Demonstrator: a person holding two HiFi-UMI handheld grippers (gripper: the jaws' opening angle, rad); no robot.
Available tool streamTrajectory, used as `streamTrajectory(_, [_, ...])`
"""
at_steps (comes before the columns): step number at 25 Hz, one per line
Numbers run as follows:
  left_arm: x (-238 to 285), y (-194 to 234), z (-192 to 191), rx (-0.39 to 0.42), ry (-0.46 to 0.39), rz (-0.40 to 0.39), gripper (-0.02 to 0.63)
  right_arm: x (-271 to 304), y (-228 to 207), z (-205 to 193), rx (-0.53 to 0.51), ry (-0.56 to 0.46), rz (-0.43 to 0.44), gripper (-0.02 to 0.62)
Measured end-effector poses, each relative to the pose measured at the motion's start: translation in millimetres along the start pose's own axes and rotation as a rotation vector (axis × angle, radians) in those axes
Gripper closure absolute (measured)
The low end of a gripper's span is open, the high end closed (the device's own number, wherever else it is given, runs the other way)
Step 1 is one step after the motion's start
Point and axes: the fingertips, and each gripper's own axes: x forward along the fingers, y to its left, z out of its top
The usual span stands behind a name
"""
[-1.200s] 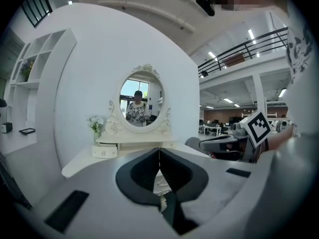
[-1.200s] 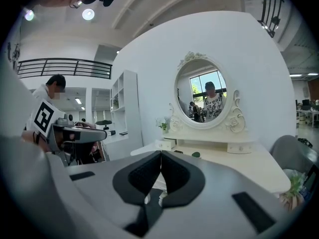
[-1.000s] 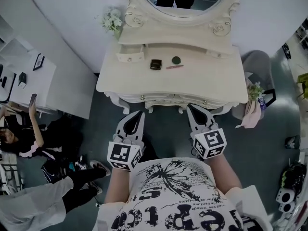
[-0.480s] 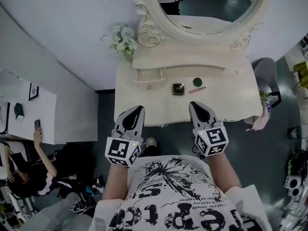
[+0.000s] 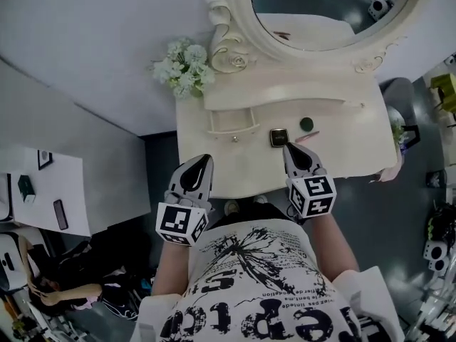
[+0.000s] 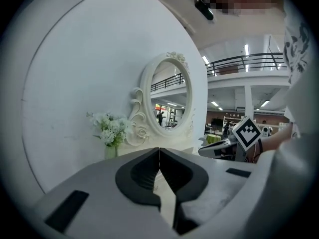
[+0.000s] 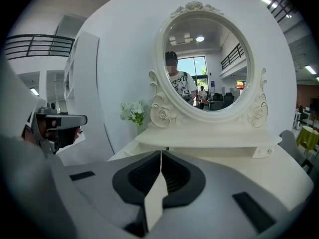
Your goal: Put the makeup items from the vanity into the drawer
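The cream vanity [image 5: 356, 144] carries a dark square compact [image 5: 278, 137], a round green pot [image 5: 306, 124] and a thin pink stick [image 5: 308, 137] under its oval mirror [image 5: 320, 6]. A small drawer [image 5: 231, 122] stands pulled out at the back left of the top. My right gripper [image 5: 289, 148] is shut and empty, its tip just in front of the compact. My left gripper [image 5: 201, 161] is shut and empty above the front left of the top. In the gripper views the left gripper [image 6: 159, 151] and the right gripper [image 7: 161, 154] show jaws closed with nothing between them.
A vase of white flowers [image 5: 184, 64] stands at the vanity's back left corner. A white desk [image 5: 43, 191] with a phone [image 5: 60, 214] is to the left, with a person [image 5: 64, 291] low beside it. A grey stool [image 5: 399, 95] sits at the right.
The view has closed in on the vanity. Both grippers, formerly in front of its edge, now reach over the tabletop, and the right tip has come up to the compact. Both jaws stayed shut.
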Motion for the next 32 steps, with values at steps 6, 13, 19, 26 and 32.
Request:
streamTrajectory(6, [25,21,-21,-0.031,0.025,0.012,0.586,37,-18,-33,-0.027,0.107,-0.029,0.574])
streamTrajectory(13, [52,33,-43,-0.056,0.059,0.012,0.586,80,-41,-93,-0.001,0.270,-0.048,0.311])
streamTrajectory(19, [68,42,-67,-0.064,0.120,0.021,0.586,110,-56,-130,0.018,0.389,-0.096,0.265])
streamTrajectory(26, [75,44,-71,-0.057,0.144,0.020,0.586,119,-59,-145,0.051,0.482,-0.112,0.267])
streamTrajectory(32, [79,43,-64,-0.048,0.134,0.015,0.586,117,-62,-140,0.058,0.478,-0.110,0.267])
